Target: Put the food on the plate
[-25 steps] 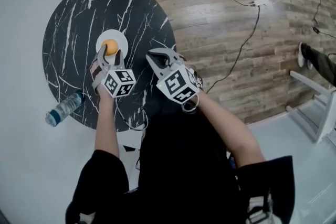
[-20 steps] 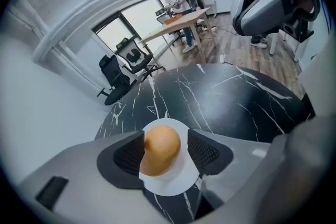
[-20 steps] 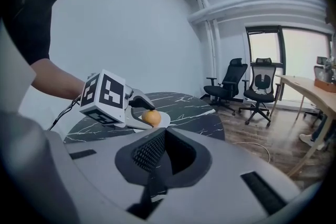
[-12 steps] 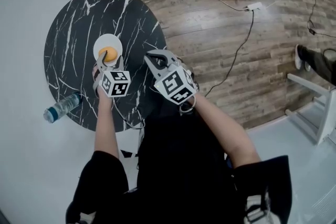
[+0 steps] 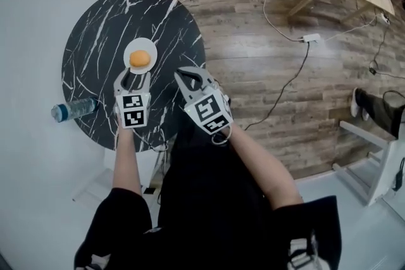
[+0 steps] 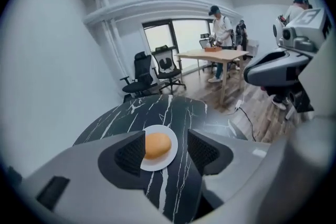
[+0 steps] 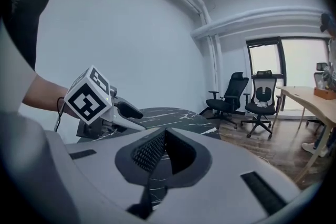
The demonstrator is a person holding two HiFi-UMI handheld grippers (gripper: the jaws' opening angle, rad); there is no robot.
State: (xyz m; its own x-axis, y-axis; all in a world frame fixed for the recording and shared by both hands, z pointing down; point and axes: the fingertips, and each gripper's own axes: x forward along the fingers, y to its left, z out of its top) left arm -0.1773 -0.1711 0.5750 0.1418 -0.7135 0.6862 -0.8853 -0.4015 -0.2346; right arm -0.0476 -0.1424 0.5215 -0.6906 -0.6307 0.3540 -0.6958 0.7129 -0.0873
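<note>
Bun [image 5: 139,59] sits on plate [image 5: 152,47], upper left; left tongs [image 5: 135,74] released just below, right tongs [image 5: 190,73] clenched, empty.

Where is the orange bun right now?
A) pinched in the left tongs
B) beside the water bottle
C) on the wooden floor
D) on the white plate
D: the orange bun sits on the white plate on the black marble table, while the left tongs are open just short of the plate with nothing in them.
</note>
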